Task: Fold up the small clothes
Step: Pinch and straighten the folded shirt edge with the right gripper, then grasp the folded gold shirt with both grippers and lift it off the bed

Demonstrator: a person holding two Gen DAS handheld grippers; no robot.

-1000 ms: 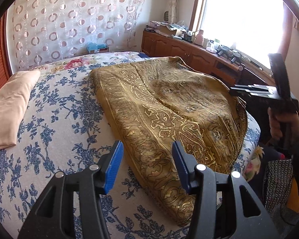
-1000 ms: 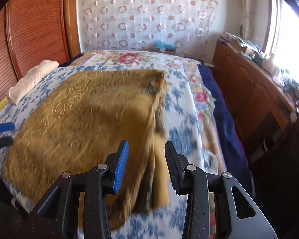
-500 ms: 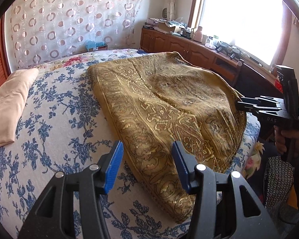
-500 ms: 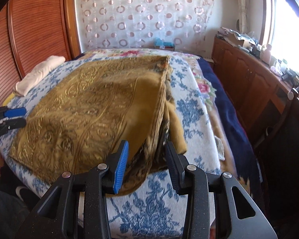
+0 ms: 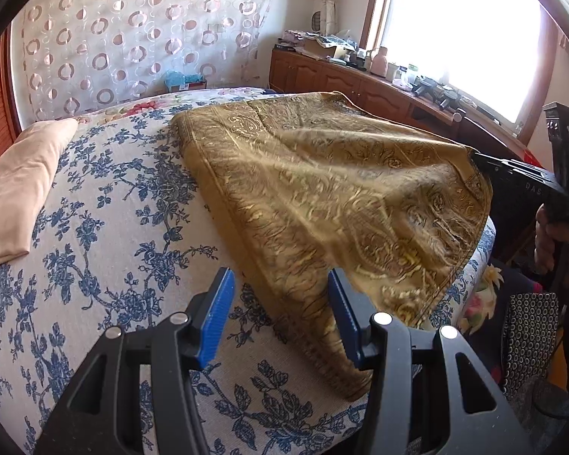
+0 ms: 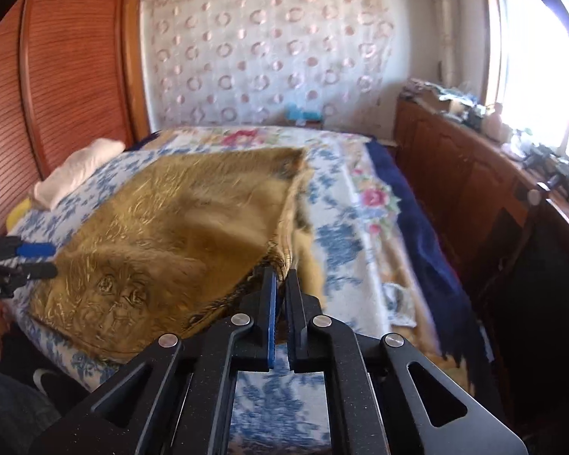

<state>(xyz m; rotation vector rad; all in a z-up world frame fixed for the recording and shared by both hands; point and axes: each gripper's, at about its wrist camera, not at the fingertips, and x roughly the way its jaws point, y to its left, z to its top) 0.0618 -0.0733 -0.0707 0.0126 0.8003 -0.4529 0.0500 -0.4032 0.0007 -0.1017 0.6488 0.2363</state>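
A gold patterned cloth lies spread on the blue-flowered bed cover; it also shows in the right wrist view. My right gripper is shut on the cloth's near corner and lifts it off the bed; it shows in the left wrist view at the cloth's far right corner. My left gripper is open and empty above the cloth's near edge, and it shows in the right wrist view at the far left.
A cream pillow lies at the left of the bed. A wooden cabinet with clutter runs under the window. A wooden slatted panel and a curtain stand behind the bed.
My right gripper has closed on the cloth's corner and raised it, pulling the cloth taut. My left gripper has stayed open, shifting slightly toward the cloth's edge.
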